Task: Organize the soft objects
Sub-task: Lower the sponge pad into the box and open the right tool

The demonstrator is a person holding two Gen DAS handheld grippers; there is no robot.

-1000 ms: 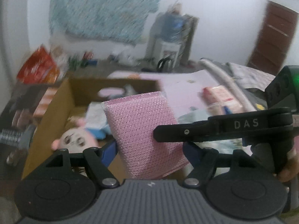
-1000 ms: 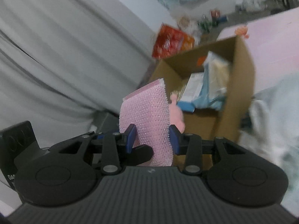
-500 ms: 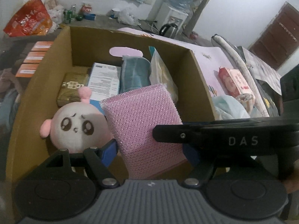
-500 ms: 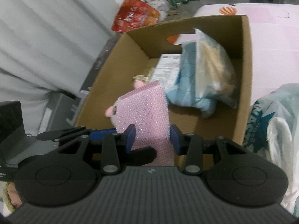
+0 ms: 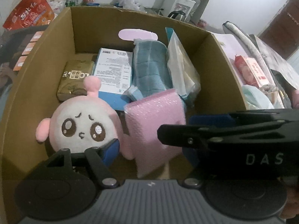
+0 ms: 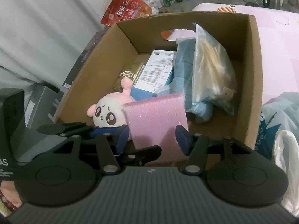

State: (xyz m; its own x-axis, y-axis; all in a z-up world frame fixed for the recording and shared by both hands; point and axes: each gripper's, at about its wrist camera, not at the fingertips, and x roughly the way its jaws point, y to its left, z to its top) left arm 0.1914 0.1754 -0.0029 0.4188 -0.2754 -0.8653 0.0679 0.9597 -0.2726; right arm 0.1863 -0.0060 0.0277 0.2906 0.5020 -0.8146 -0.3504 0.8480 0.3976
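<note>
A pink glittery sponge pad (image 5: 155, 128) stands on edge at the near end of a cardboard box (image 5: 46, 56), next to a round pink-and-white plush toy (image 5: 82, 125). Both show in the right wrist view, the pad (image 6: 157, 119) and the plush (image 6: 108, 113). My left gripper (image 5: 151, 153) is open, its jaws either side of the pad. My right gripper (image 6: 153, 138) is open too, wide around the pad, its pads (image 6: 182, 138) apart from it. The right gripper's fingers cross in front of the left camera.
The box (image 6: 250, 74) also holds a folded blue towel (image 5: 149, 69), a clear bag (image 6: 211, 74), a white-and-blue carton (image 5: 114, 69) and a gold packet (image 5: 74, 78). A red snack bag (image 5: 28, 18) lies beyond. Pink bedding (image 6: 276, 46) and plastic bags (image 6: 280, 115) lie right.
Both grippers carried the pink pad down into the box beside the plush. Both sets of jaws have opened and let go of it.
</note>
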